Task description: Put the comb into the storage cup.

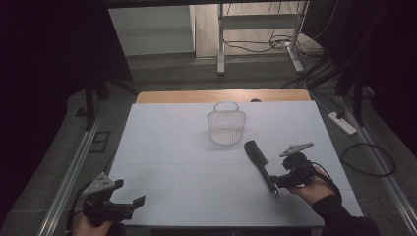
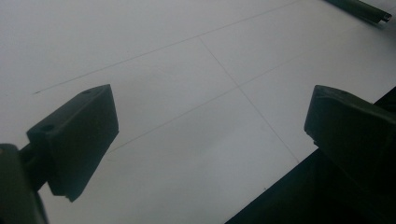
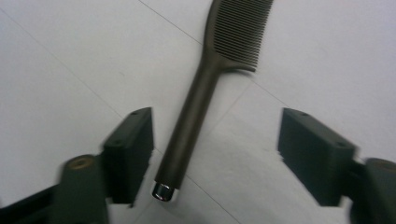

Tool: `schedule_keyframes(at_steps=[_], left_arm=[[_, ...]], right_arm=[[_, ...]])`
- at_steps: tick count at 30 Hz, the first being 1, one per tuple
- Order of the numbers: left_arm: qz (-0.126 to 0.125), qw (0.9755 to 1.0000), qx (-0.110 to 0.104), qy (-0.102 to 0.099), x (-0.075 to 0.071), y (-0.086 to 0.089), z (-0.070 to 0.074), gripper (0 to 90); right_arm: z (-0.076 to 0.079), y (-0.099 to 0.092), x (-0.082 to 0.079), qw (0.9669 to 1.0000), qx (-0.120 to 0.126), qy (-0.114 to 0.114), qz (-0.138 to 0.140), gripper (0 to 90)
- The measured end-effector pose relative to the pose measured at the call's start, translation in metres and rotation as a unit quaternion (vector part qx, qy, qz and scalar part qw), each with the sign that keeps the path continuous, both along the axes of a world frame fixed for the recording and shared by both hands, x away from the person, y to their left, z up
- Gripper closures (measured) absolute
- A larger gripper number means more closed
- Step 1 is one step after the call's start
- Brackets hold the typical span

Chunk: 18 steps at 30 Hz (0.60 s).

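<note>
A dark comb (image 1: 258,157) with a long handle and a silver end cap lies flat on the white table (image 1: 162,147), right of centre. My right gripper (image 1: 276,184) hovers at the handle's near end with its jaws open. In the right gripper view the comb's handle (image 3: 196,107) runs up between the jaws of the right gripper (image 3: 215,121), close to the left one, and neither pad presses on it. My left gripper (image 1: 135,204) is at the table's front left corner, and in its own view the left gripper (image 2: 210,107) is open over bare white surface.
A clear mesh basket (image 1: 226,125) with a handle stands upright at the middle back of the table. A wooden strip (image 1: 221,96) borders the far edge. On the floor to the right are a power strip (image 1: 342,123) and cables. The table's front edge (image 2: 299,163) runs just below the left jaws.
</note>
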<state>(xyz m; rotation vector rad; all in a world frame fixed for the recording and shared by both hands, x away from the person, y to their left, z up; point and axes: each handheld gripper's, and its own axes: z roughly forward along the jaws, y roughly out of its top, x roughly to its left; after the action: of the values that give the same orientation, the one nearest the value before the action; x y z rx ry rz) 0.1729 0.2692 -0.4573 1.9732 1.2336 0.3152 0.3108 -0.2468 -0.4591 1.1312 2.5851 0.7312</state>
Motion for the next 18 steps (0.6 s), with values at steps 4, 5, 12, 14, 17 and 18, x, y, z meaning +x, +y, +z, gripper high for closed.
schedule_keyframes(at_steps=[4,5,12,14,17,18], left_arm=[[0.0,1.0,0.0,0.0,0.0,0.0,0.0,3.6],[0.001,1.0,0.0,0.0,0.0,0.0,0.0,3.6],[0.001,1.0,0.0,0.001,0.0,0.0,0.0,3.6],[0.001,1.0,0.0,0.001,0.0,0.0,0.0,3.6],[0.001,1.0,0.001,0.001,0.0,0.0,0.0,3.6],[0.0,1.0,0.002,0.001,0.0,0.0,0.0,3.6]], right_arm=[[-0.001,0.007,0.002,1.0,-0.001,0.005,0.001,8.5],[-0.001,0.009,0.003,1.0,-0.004,0.003,-0.001,5.6],[-0.001,0.019,0.009,0.9999,-0.012,0.003,-0.011,0.0],[-0.001,0.021,0.01,0.9998,-0.014,0.004,-0.01,0.0],[-0.002,0.026,0.013,0.9996,-0.019,0.017,-0.013,0.0],[-0.004,0.028,0.014,0.9996,-0.02,0.018,-0.012,0.0]])
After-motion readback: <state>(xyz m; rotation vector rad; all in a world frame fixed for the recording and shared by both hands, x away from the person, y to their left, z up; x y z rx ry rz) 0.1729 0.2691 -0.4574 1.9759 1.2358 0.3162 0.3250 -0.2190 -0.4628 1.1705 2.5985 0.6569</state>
